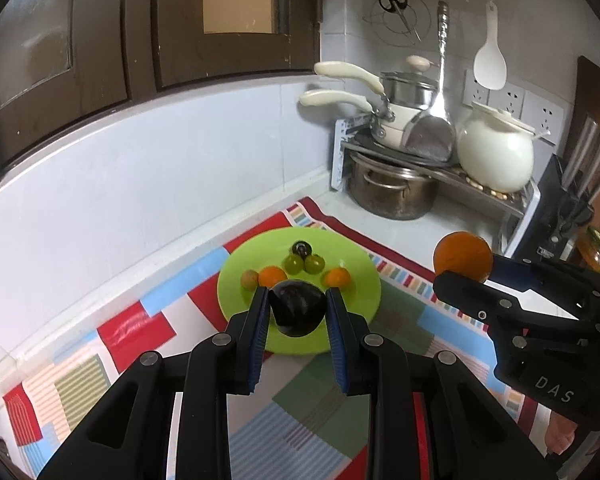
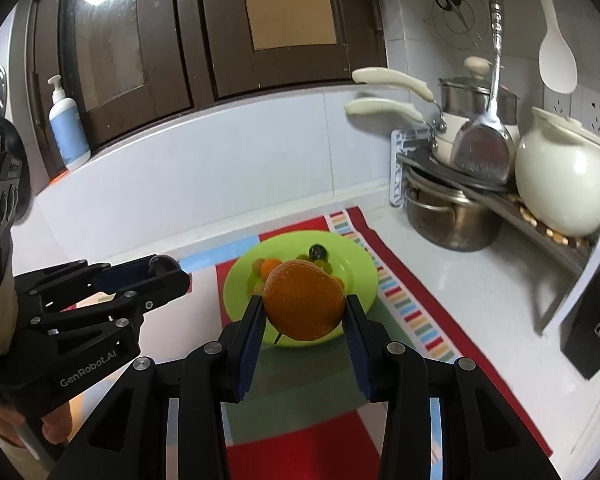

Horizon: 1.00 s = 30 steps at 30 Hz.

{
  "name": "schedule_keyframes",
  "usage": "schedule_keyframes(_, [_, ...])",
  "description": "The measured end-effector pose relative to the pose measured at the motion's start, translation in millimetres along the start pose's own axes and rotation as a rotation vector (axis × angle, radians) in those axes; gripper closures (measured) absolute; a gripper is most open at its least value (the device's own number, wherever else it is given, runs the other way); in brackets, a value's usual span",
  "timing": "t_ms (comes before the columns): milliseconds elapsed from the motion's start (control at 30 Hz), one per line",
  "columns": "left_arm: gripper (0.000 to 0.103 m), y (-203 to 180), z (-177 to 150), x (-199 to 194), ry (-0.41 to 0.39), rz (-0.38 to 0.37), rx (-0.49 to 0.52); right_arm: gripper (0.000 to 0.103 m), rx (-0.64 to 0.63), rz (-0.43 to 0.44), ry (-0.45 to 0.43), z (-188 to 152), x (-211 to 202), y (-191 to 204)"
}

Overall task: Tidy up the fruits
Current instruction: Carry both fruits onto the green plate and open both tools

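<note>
Kitchen counter with a patchwork mat (image 1: 300, 412) carries a green plate (image 1: 364, 304). From the left wrist, the left gripper (image 1: 298, 312) is clamped on a dark fruit (image 1: 298, 308) above the plate; small fruits (image 1: 300, 266) lie at 12 o'clock.

From the right wrist, the right gripper (image 2: 304, 312) grips an orange (image 2: 304, 300) over the plate's 6 o'clock edge. Better lower each fruit slowly into a free spot, then release.

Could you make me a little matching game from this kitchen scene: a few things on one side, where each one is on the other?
Things:
1. large round orange
2. dark purple round fruit
3. two small green round fruits
4. black-handled scissors

Places:
A. lying on the lime-green round plate
B. hanging on the tiled wall
C. gripped in the left tongs
D. gripped in the right tongs

Pairs: 1-D, 2-C, 3-A, 4-B
</note>
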<state>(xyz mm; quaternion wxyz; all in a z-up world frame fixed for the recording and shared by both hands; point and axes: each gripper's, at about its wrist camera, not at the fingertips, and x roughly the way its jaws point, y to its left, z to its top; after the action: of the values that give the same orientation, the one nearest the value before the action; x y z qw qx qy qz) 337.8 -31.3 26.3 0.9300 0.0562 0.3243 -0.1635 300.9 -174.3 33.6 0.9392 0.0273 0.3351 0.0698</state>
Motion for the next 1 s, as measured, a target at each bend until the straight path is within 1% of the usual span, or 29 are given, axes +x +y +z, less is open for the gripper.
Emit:
schedule_keyframes(367, [0.075,11.5,26.3,24.1,-0.007,0.012,-0.019,0.063,-0.020,0.013,-0.005,24.7,30.6,-7.6])
schedule_keyframes(633, [0.075,17.5,38.7,51.9,0.012,0.018,-0.018,0.063,-0.032,0.012,0.004,37.7,57.6,-13.4])
schedule_keyframes(1000, [0.075,26.9,44.5,99.3,0.059,0.011,-0.022,0.063,-0.036,0.010,0.051,47.4,104.1,-27.7])
